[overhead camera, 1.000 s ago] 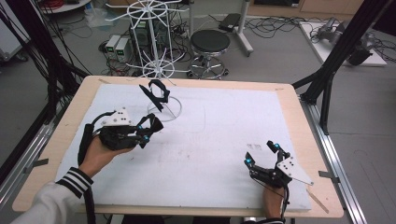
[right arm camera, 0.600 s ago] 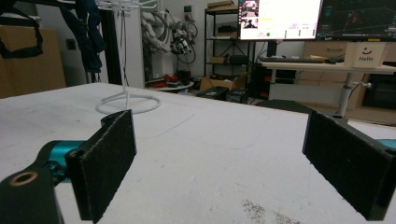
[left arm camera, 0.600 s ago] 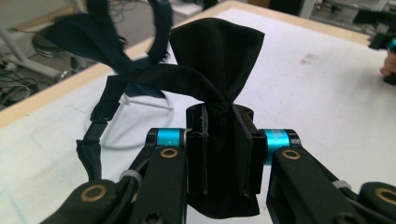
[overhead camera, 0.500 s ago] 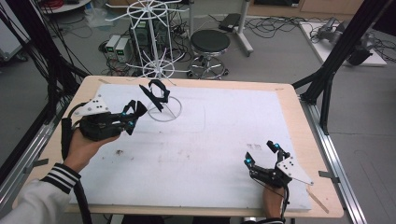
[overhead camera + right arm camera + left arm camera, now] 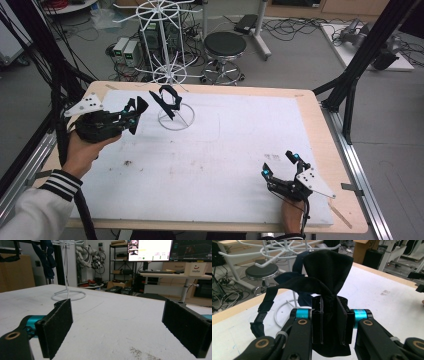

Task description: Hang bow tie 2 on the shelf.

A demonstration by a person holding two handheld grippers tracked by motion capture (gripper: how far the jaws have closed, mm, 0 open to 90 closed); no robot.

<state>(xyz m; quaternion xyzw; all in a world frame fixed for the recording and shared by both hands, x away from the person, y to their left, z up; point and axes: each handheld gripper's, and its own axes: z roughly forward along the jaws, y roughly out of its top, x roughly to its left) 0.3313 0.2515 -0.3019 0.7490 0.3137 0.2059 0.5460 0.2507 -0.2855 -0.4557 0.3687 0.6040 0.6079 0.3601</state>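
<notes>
Left tongs (image 5: 134, 111) lifted black cloth (image 5: 328, 277); box (image 5: 195, 269) reads "Hello".

You can read one word: "Hello", printed under a small smile mark on the white box (image 5: 195, 269) that stands on the desk in the right gripper view. The writing on the monitor (image 5: 150, 250) behind it is too small to read.
</notes>
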